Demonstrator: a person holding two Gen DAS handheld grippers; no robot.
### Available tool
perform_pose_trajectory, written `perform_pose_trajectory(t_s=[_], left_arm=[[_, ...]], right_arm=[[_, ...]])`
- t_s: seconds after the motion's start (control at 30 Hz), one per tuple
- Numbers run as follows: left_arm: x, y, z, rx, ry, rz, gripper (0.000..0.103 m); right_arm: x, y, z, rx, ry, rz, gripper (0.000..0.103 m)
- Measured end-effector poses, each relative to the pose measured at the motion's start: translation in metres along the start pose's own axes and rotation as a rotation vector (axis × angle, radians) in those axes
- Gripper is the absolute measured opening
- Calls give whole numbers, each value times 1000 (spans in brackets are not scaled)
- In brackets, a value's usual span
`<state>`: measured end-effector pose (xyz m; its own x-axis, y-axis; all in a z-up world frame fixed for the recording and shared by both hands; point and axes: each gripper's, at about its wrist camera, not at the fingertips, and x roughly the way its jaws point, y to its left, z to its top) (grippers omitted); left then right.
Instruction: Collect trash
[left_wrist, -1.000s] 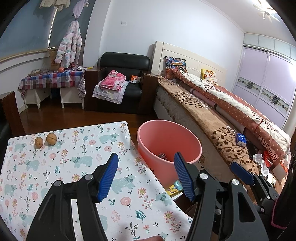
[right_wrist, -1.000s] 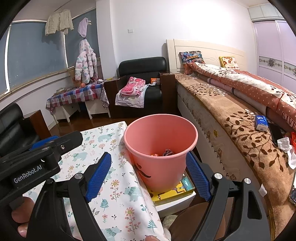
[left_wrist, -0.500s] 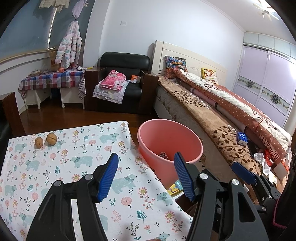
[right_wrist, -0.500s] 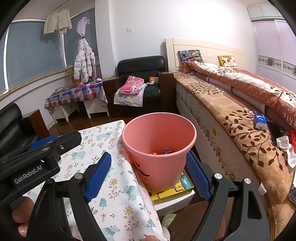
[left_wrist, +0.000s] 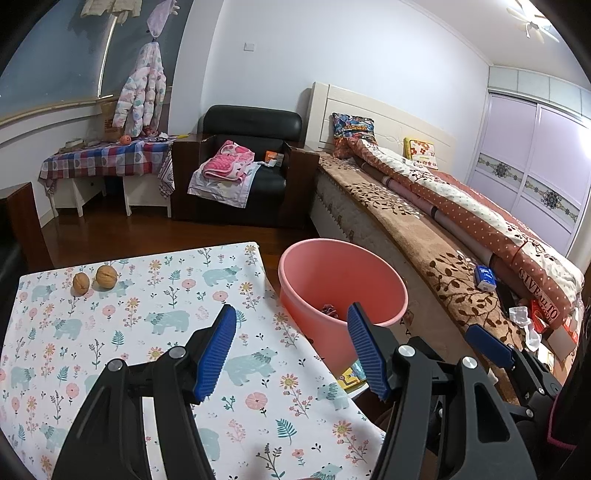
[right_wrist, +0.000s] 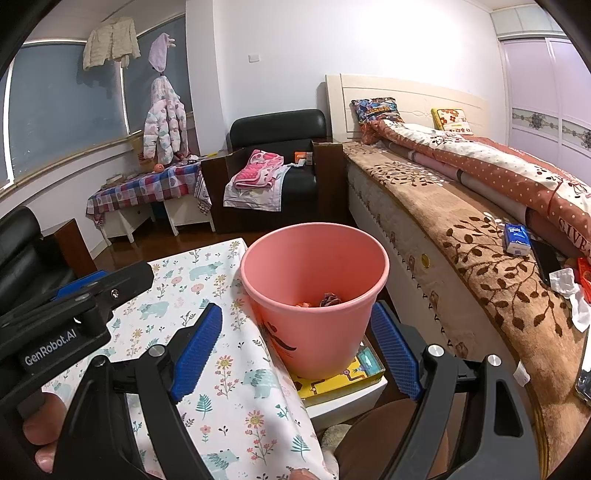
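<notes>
A pink bin (right_wrist: 314, 295) stands on a yellow box beside the table and holds a few scraps of trash (right_wrist: 328, 300). It also shows in the left wrist view (left_wrist: 341, 291). Two walnuts (left_wrist: 96, 278) lie at the far left of the floral tablecloth (left_wrist: 147, 332). My left gripper (left_wrist: 291, 349) is open and empty above the table's right edge. My right gripper (right_wrist: 295, 350) is open and empty, its blue pads (right_wrist: 197, 347) standing either side of the bin without touching it. The left gripper's body (right_wrist: 74, 314) shows at the left of the right wrist view.
A bed (left_wrist: 461, 229) runs along the right, with a blue tissue pack (right_wrist: 517, 240) and crumpled white paper (right_wrist: 570, 291) on its brown blanket. A black armchair (left_wrist: 247, 166) with clothes and a checked side table (left_wrist: 99, 162) stand at the back.
Both grippers have drawn back and up slightly, so the bin sits a little lower and farther in both views. Both stay open.
</notes>
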<state>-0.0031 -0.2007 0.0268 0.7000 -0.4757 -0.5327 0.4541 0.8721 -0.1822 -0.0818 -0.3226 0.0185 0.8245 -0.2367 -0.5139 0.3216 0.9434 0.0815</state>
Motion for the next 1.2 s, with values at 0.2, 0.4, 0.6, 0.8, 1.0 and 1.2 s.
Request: perform_pose_trajectory(t_s=[0.2, 0.4, 0.6, 0.8, 1.0, 1.2], left_arm=[[0, 0, 0, 2, 0, 0, 62], [0, 1, -1, 0, 3, 1, 62], [1, 1, 0, 1, 5, 1, 62], [1, 2, -1, 4, 7, 0, 62], [2, 7, -3, 3, 10, -1, 62], [2, 9, -4, 3, 15, 0, 62]], right_arm=[[0, -1, 0, -4, 4, -1, 83], [1, -1, -1, -7, 6, -4, 83], [0, -1, 0, -9, 8, -4, 83], [0, -1, -1, -11, 10, -4, 83], [1, 0, -1, -11, 12, -5, 83], [2, 0, -1, -12, 15, -6, 83]])
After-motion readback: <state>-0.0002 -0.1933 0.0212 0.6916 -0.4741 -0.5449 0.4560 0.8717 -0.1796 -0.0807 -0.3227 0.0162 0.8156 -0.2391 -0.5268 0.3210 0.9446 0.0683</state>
